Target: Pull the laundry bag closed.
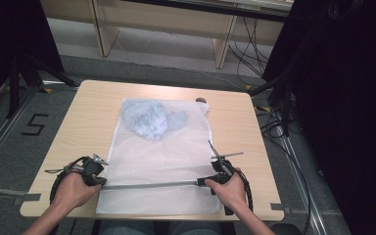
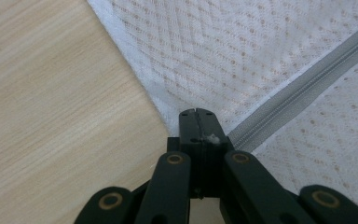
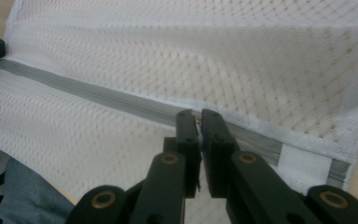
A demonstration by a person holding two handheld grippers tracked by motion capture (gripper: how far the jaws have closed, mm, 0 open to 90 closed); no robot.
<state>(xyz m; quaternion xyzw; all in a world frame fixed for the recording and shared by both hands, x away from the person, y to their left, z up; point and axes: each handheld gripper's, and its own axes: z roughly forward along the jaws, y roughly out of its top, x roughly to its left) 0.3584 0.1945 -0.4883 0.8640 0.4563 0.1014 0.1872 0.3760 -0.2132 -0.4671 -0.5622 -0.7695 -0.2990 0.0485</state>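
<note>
High view: white mesh laundry bag (image 1: 159,161) flat on table (image 1: 88,117), grey zipper (image 1: 149,185) running left-right along near edge. Left gripper (image 2: 196,114) pressed together on bag's left edge. Right gripper (image 3: 196,122) pinched on zipper pull near right end; remaining travel rightward.

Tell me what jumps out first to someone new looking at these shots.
A white mesh laundry bag lies flat across the middle of the wooden table, with a crumpled pale-blue garment inside its far end. A grey zipper crosses the bag's near end; the left gripper is shut at the zipper's left end and the right gripper near its right end.
</note>
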